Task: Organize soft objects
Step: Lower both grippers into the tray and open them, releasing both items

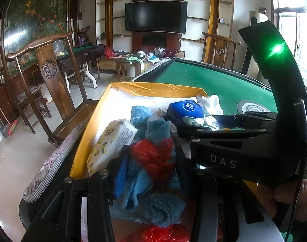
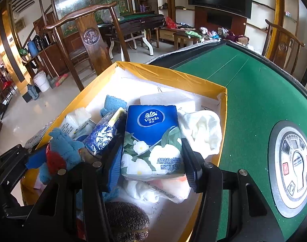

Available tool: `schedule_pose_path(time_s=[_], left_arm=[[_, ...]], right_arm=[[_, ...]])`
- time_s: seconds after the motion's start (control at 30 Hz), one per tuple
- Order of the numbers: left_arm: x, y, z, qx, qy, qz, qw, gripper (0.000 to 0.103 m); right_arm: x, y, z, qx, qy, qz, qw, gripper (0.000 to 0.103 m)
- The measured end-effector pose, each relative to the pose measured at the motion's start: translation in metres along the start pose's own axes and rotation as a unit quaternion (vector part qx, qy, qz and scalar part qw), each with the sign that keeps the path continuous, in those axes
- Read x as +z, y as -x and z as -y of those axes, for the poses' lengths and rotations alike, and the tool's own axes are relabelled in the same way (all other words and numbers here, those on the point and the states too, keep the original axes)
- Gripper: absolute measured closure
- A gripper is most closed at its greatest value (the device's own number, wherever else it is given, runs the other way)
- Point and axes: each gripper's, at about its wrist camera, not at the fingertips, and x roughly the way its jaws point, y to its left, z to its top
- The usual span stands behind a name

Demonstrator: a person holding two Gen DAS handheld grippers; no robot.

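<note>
Left gripper (image 1: 151,159) is pinching the blue cloth (image 1: 137,183); right gripper (image 2: 153,155) is squeezing the tissue pack (image 2: 152,139) over the crowded yellow box (image 2: 169,76), green worktop (image 2: 254,92) lying open rightward.

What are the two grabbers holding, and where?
Left gripper pinches a blue cloth with red plastic around its bunched middle. Right gripper squeezes the blue tissue pack by its long sides.

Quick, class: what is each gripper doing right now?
Left gripper: shut on the blue cloth with red bag.
Right gripper: shut on the Vinda tissue pack.
</note>
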Motion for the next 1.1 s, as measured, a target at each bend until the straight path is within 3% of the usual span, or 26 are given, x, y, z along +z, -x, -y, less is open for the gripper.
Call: schedule_pose_path(time_s=[0.27, 0.67, 1.1], left_arm=[[0.0, 0.001, 0.0, 0.004, -0.001, 0.001, 1.0, 0.053], [0.0, 0.012, -0.005, 0.02, 0.005, 0.017, 0.9996, 0.036], [0.0, 0.03, 0.004, 0.034, -0.004, 0.046, 0.9984, 0.032]], right_arm=[[0.0, 0.002, 0.0, 0.0, -0.005, -0.003, 1.0, 0.048], [-0.005, 0.016, 0.001, -0.005, -0.01, 0.017, 1.0, 0.033], [-0.01, 0.042, 0.001, -0.003, -0.011, 0.044, 0.999, 0.032]])
